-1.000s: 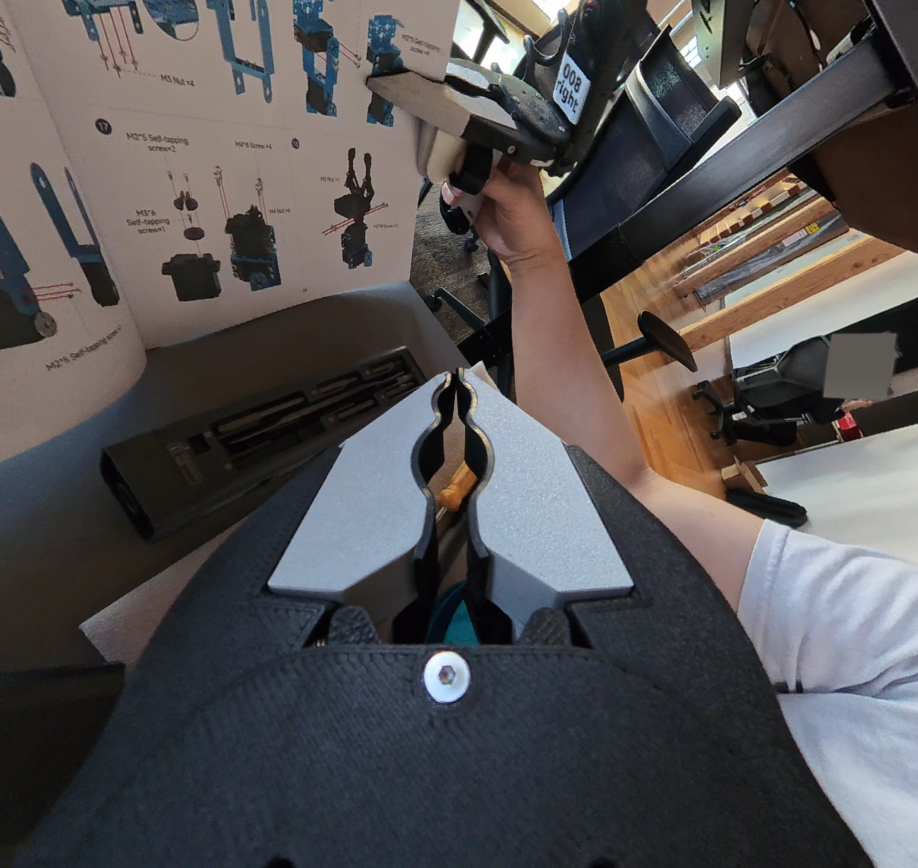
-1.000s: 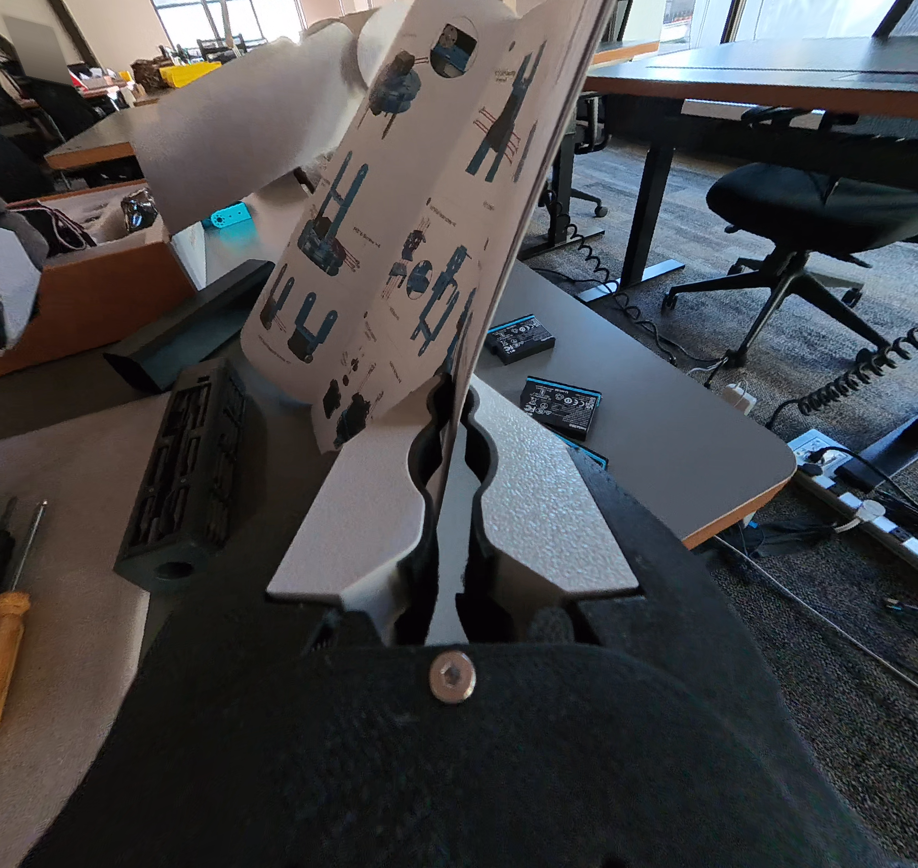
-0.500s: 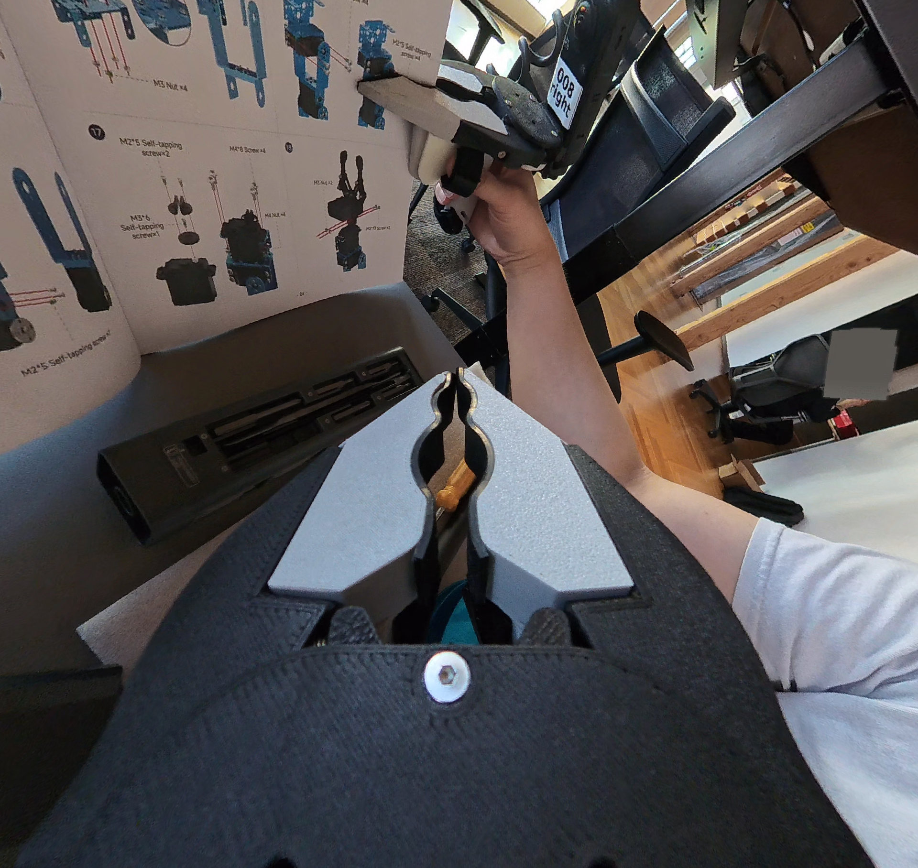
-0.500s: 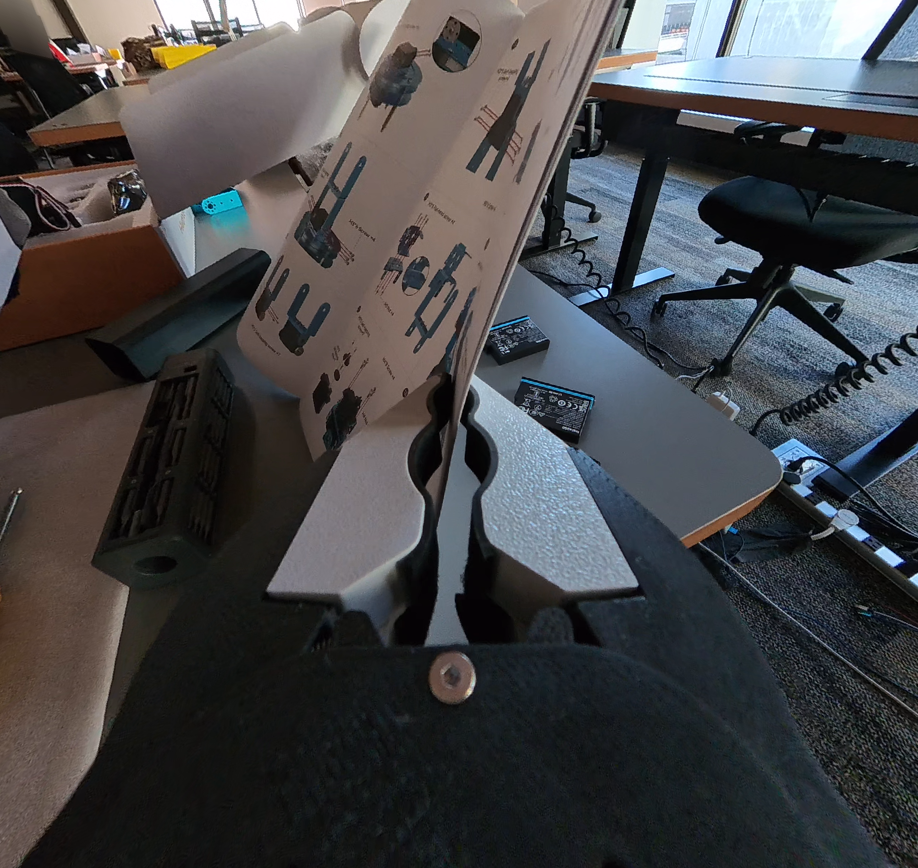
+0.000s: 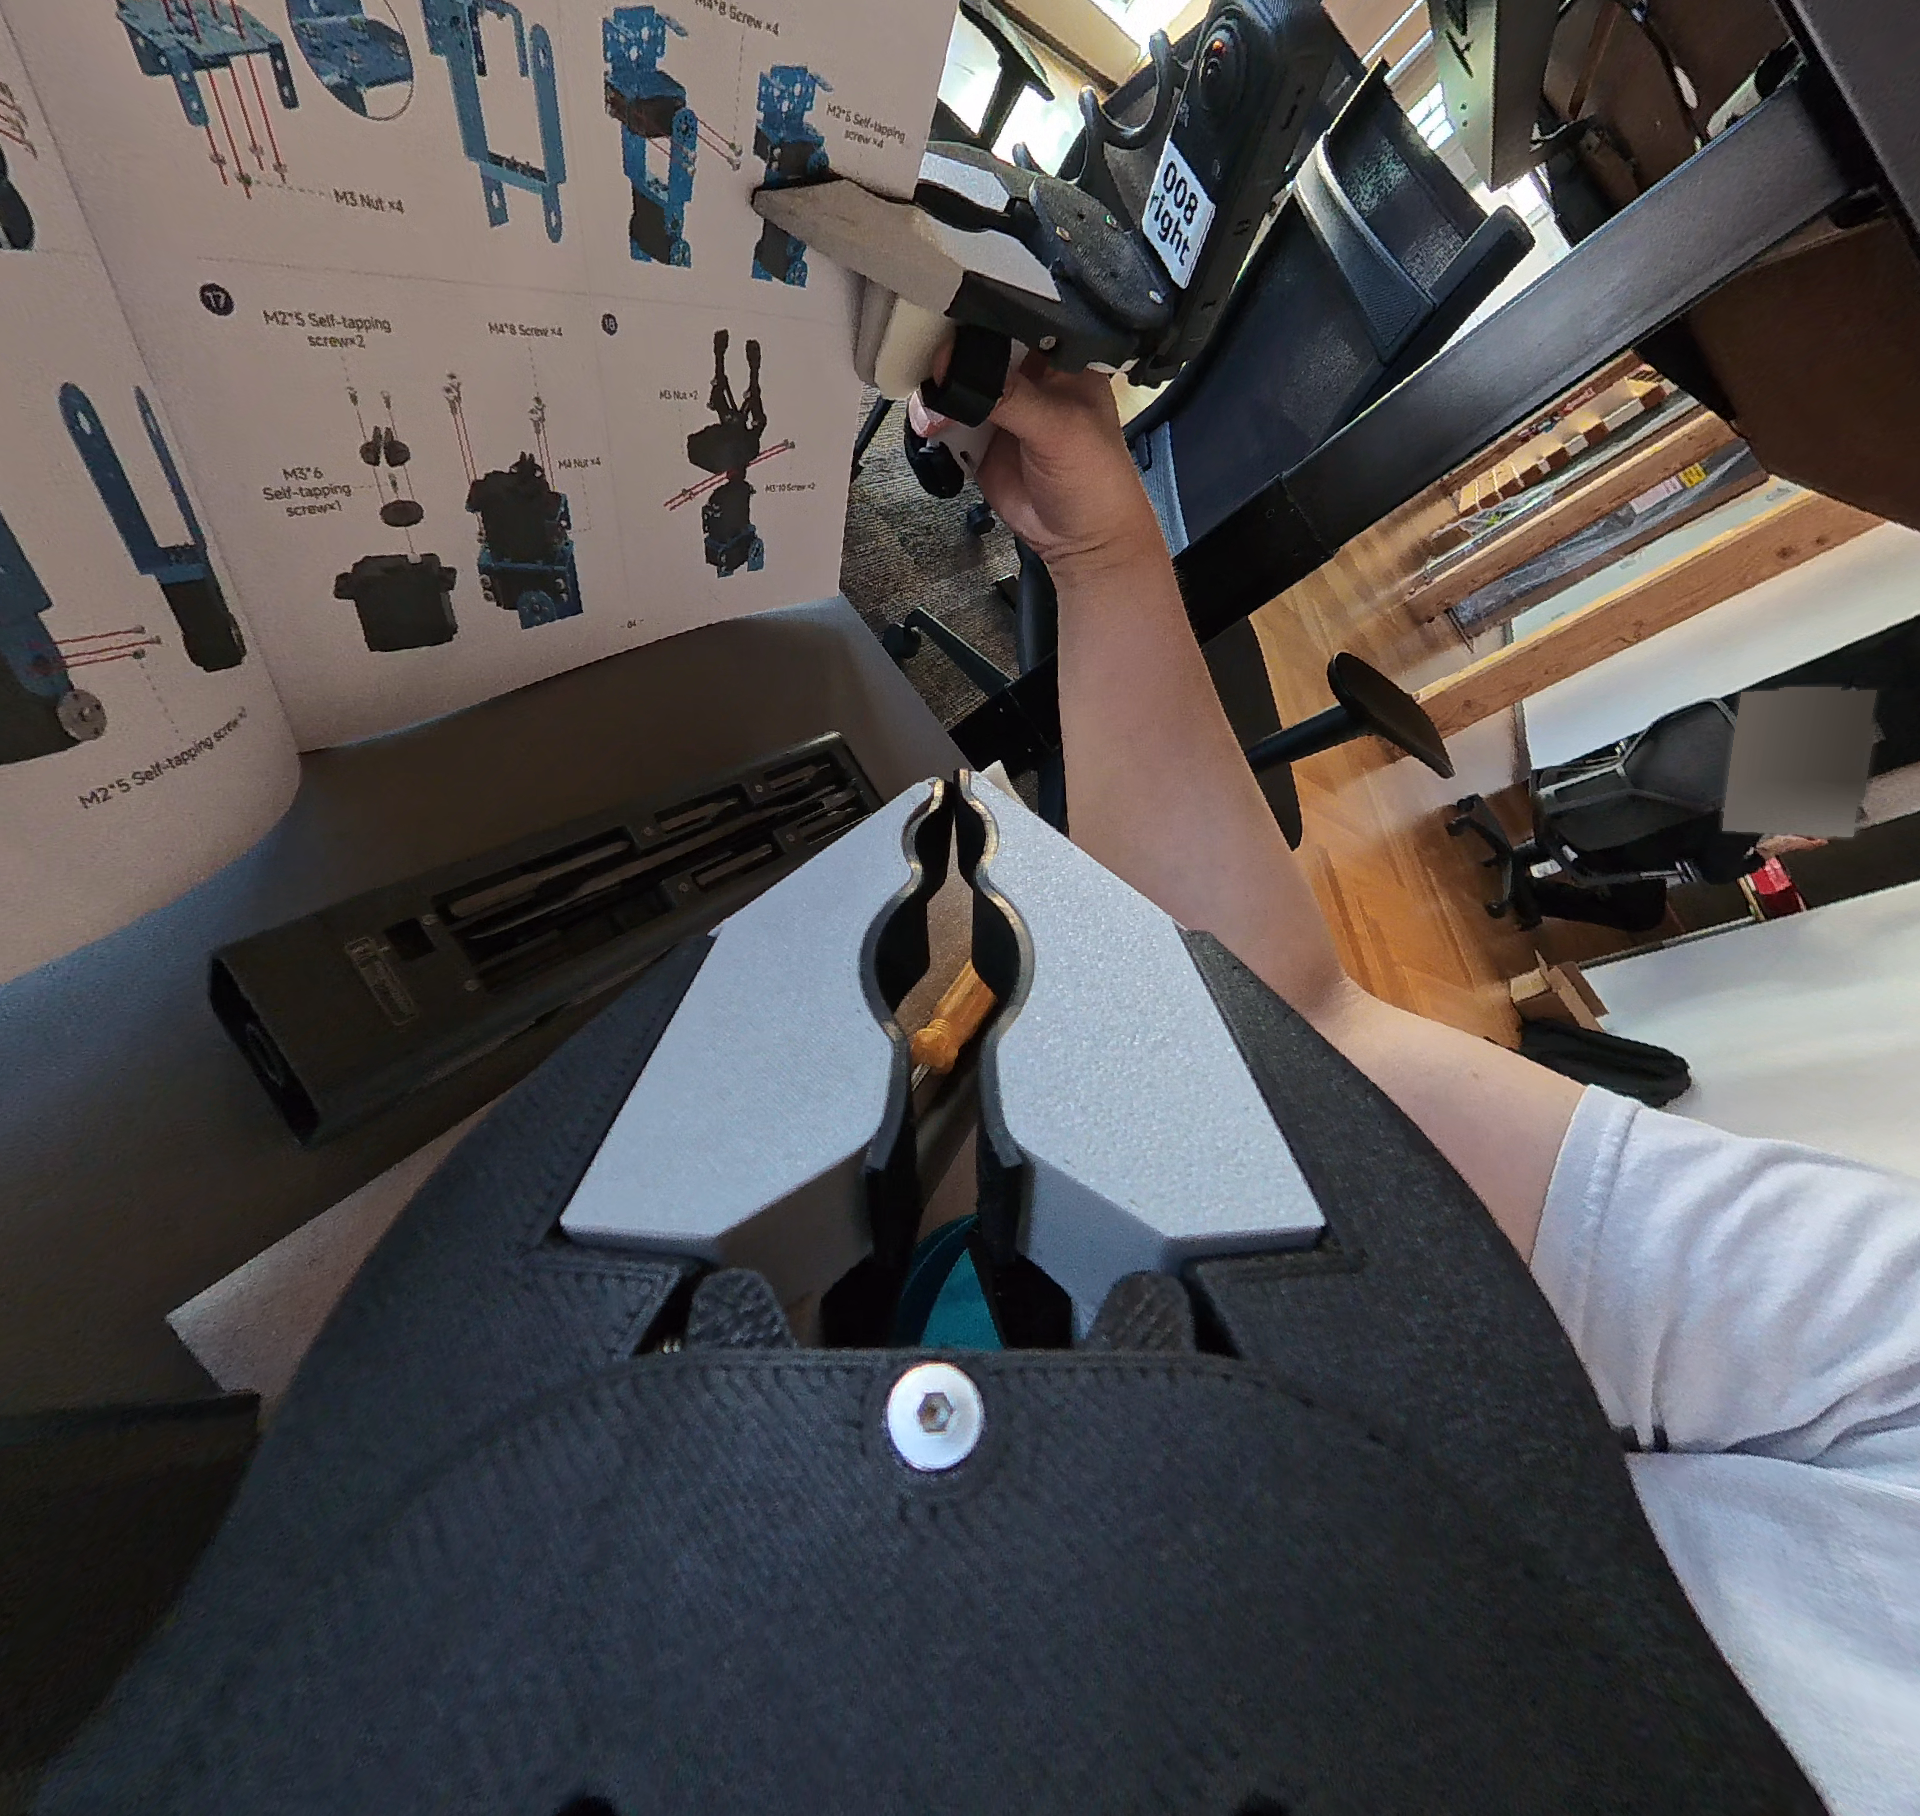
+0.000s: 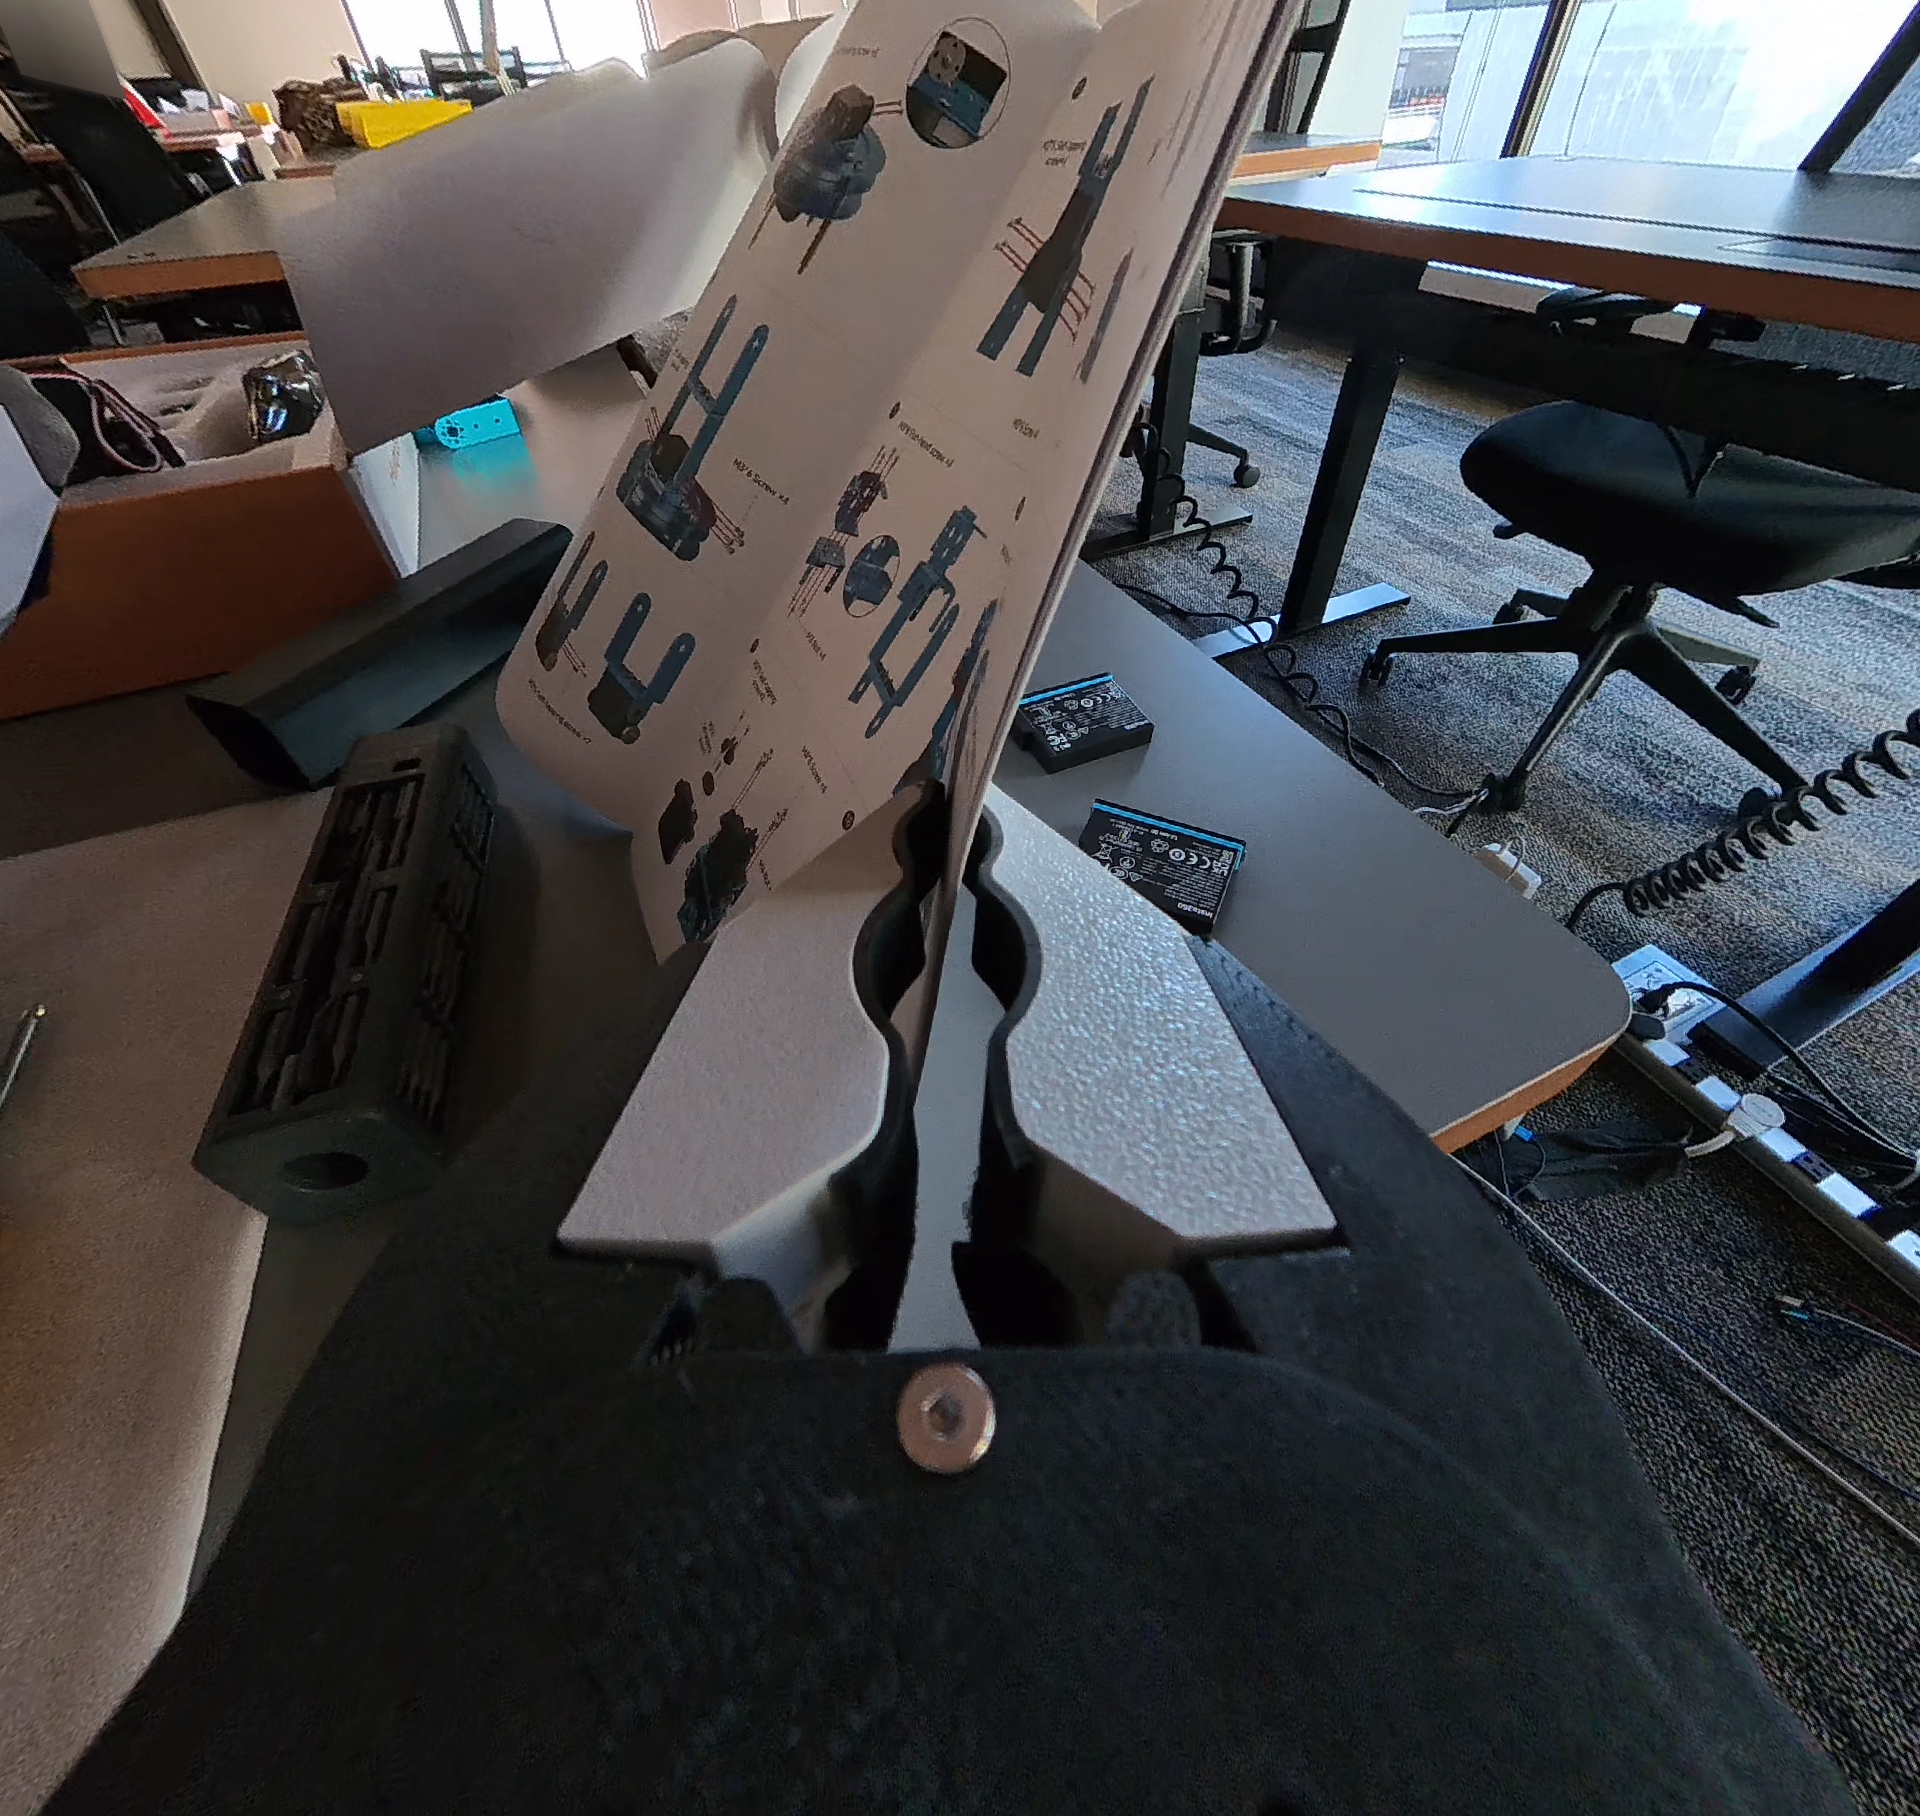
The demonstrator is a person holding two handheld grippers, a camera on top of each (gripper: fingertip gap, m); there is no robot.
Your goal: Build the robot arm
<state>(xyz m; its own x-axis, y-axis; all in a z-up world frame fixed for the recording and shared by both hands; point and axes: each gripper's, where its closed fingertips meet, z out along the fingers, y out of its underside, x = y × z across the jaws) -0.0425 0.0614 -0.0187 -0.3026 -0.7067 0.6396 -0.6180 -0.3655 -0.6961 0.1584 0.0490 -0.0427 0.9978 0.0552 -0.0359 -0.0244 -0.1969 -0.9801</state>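
My right gripper [image 6: 951, 805] is shut on the edge of an open white instruction booklet [image 6: 831, 416] and holds it upright above the grey table [image 6: 1351, 914]. The pages curl away to the left. In the left wrist view the booklet [image 5: 468, 312] fills the upper left, and the right gripper [image 5: 821, 218] pinches its right edge, held by a person's hand [image 5: 1049, 457]. My left gripper [image 5: 951, 790] is shut and empty, low over the table. The orange handle of a screwdriver [image 5: 951, 1018] shows through the gap between its fingers.
A black tool case [image 6: 353, 935] with several bits lies under the booklet; it also shows in the left wrist view [image 5: 520, 914]. Its black lid [image 6: 384, 644] lies behind it. Two black battery packs [image 6: 1164, 857] lie near the table's right edge. A cardboard box [image 6: 177, 571] stands at the left. There is about 20 cm between the tips of the two grippers.
The right gripper has carried the booklet slightly to the left in the left wrist view. The left gripper has stayed shut and nearly still.
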